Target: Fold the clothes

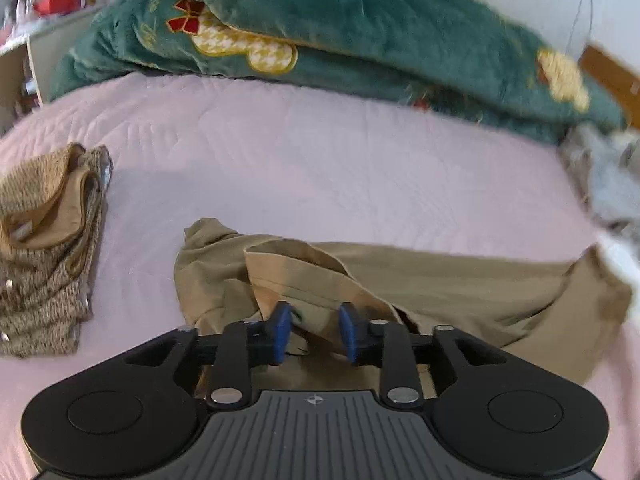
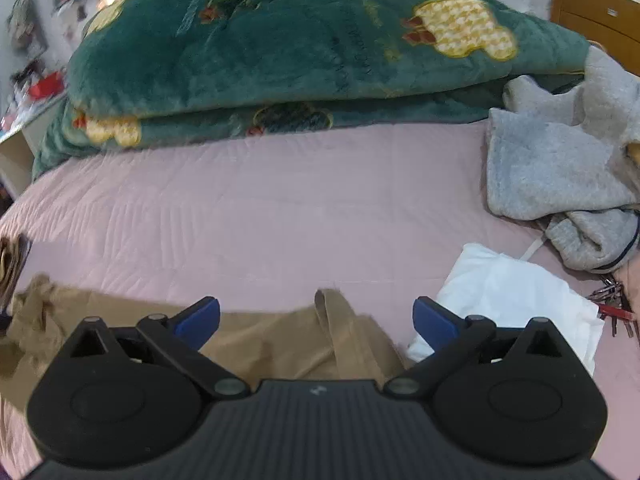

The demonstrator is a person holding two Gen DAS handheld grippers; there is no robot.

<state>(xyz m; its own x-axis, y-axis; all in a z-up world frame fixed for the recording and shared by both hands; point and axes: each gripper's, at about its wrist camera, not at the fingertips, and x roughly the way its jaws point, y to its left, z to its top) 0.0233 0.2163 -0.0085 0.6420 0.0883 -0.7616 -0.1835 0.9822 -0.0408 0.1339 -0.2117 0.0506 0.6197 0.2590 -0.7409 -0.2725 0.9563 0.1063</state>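
Khaki trousers lie crumpled on pink bedspread, long axis left-right across lower frame | left gripper parted narrowly above their bunched left end, gripping nothing | right gripper spread wide over right end

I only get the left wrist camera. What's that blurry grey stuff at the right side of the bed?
Observer: A crumpled grey fleece garment, next to the green blanket.
Operator: Is anything else hiding over there?
Observer: A bunch of keys lies on the pink bedspread, beside a white cloth.
Operator: Where's my other hand?
Observer: The right hand-held gripper is wide open over one end of the tan trousers, gripping nothing.
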